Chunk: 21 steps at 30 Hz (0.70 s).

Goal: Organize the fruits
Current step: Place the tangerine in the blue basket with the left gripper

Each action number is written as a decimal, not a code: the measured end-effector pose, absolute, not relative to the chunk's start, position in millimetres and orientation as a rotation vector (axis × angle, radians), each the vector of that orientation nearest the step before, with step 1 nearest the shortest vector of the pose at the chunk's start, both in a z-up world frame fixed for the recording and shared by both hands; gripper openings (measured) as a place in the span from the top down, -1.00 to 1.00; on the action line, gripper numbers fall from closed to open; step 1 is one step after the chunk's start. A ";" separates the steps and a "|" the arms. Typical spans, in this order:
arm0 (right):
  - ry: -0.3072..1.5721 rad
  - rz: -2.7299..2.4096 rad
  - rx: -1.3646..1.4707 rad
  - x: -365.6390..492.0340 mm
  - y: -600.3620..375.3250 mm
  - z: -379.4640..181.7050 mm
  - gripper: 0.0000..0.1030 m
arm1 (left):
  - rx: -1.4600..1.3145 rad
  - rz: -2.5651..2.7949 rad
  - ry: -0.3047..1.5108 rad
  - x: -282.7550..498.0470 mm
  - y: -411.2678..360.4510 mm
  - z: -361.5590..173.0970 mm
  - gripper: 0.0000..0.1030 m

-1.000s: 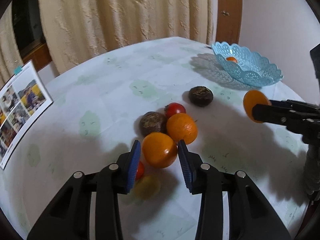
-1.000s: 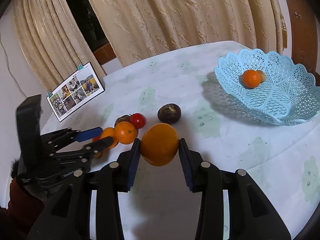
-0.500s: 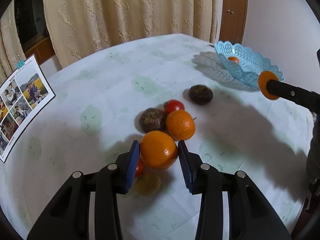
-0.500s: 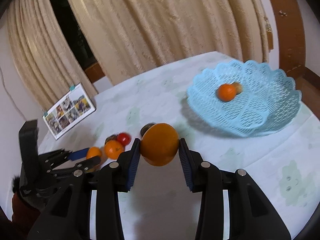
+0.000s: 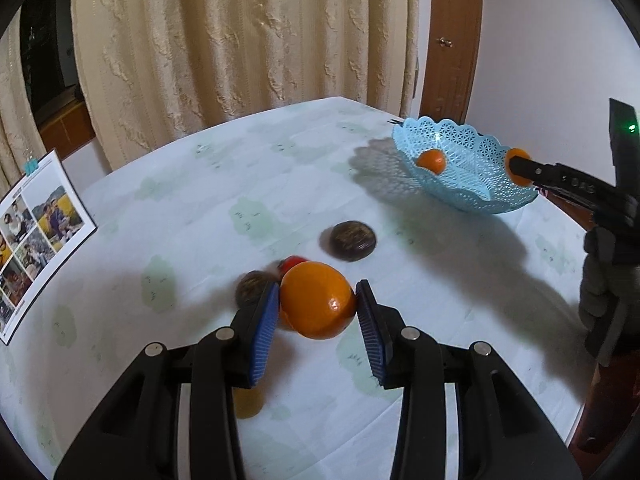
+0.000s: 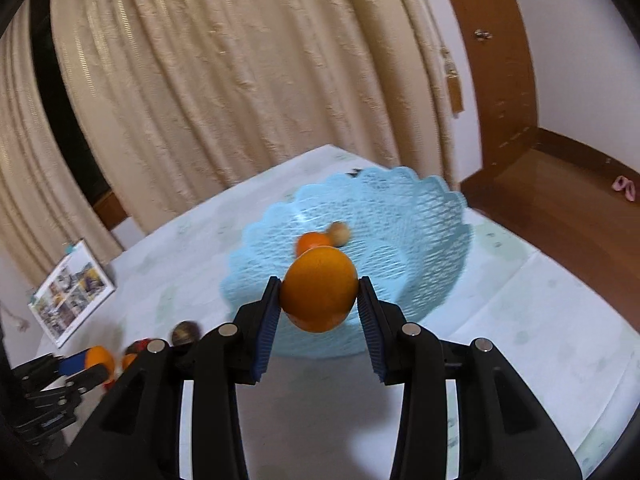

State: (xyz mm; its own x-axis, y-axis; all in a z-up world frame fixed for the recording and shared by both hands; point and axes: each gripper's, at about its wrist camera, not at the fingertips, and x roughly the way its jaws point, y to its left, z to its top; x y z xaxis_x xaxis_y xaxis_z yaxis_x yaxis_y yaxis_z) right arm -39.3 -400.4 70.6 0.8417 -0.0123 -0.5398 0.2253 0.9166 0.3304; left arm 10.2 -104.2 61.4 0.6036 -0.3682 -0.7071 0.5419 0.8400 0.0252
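Observation:
My left gripper is shut on an orange and holds it above the table. Behind it lie a dark round fruit, a red tomato and another dark fruit; a yellowish fruit lies under the left finger. My right gripper is shut on a second orange, held over the near rim of the blue lattice basket. The basket holds a small orange and a brownish fruit.
A photo sheet stands at the table's left edge. Beige curtains hang behind the table. A wooden door frame and floor are to the right. The table's edge runs just right of the basket.
My left gripper has lifted its orange off the table. My right gripper has carried its orange to the right, from mid-table to over the blue basket.

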 end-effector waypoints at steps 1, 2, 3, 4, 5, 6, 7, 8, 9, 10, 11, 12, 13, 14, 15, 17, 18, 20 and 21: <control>0.555 -0.144 0.390 -39.6 -403.5 69.4 0.22 | 0.249 -0.535 0.757 10.8 -107.4 62.1 0.23; 0.548 -0.158 0.385 -39.9 -406.2 68.4 0.22 | 0.250 -0.538 0.757 11.2 -110.1 62.8 0.23; 0.544 -0.162 0.385 -39.7 -406.4 67.8 0.21 | 0.251 -0.542 0.758 12.1 -114.2 63.7 0.23; 0.539 -0.167 0.388 -40.2 -408.6 66.9 0.17 | 0.252 -0.544 0.757 12.6 -117.2 64.7 0.23; 0.534 -0.172 0.391 -40.7 -410.4 66.3 0.12 | 0.254 -0.547 0.755 13.5 -120.9 66.0 0.23; 0.530 -0.177 0.392 -41.1 -411.8 65.4 0.11 | 0.255 -0.552 0.753 14.2 -126.1 67.8 0.23; 0.527 -0.182 0.392 -41.4 -412.3 64.7 0.11 | 0.255 -0.559 0.751 14.2 -130.7 69.4 0.23; 0.523 -0.190 0.390 -42.5 -413.6 64.0 0.11 | 0.256 -0.563 0.750 14.7 -133.9 70.2 0.23; 0.516 -0.200 0.384 -43.5 -414.2 63.2 0.11 | 0.258 -0.570 0.747 15.1 -139.0 71.8 0.23; 0.511 -0.206 0.380 -45.1 -414.1 62.9 0.11 | 0.260 -0.578 0.743 15.3 -144.2 73.4 0.23; 0.504 -0.215 0.377 -46.9 -414.5 62.8 0.11 | 0.262 -0.586 0.740 15.5 -149.5 74.9 0.23; 0.494 -0.228 0.375 -48.7 -415.2 62.6 0.11 | 0.264 -0.592 0.738 15.9 -154.2 76.1 0.23; 0.485 -0.238 0.374 -50.4 -416.0 62.5 0.08 | 0.265 -0.599 0.736 16.2 -158.7 77.2 0.23; 0.476 -0.248 0.375 -51.7 -417.0 62.6 -0.01 | 0.266 -0.605 0.735 17.1 -163.8 77.9 0.23; 0.461 -0.263 0.378 -53.7 -417.8 62.5 -0.05 | 0.267 -0.614 0.734 17.5 -169.9 79.2 0.23; 0.445 -0.279 0.380 -56.0 -419.7 61.8 -0.07 | 0.268 -0.630 0.732 20.2 -181.6 80.8 0.23; 0.441 -0.287 0.381 -56.4 -420.8 60.6 -0.07 | 0.270 -0.634 0.731 22.3 -187.5 81.3 0.23; 0.439 -0.291 0.394 -57.1 -423.2 57.9 -0.07 | 0.272 -0.645 0.729 25.6 -198.2 83.3 0.23; 0.438 -0.293 0.400 -57.8 -424.4 57.1 -0.07 | 0.271 -0.653 0.727 27.8 -205.5 84.3 0.23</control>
State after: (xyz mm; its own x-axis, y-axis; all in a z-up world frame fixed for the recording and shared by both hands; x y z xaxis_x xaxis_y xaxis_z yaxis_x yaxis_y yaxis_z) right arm -57.8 -424.4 57.1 0.8662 -0.1877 -0.4632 0.3567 0.8813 0.3099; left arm 27.8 -205.5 84.3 0.5617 -0.4563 -0.6901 0.6372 0.7706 0.0092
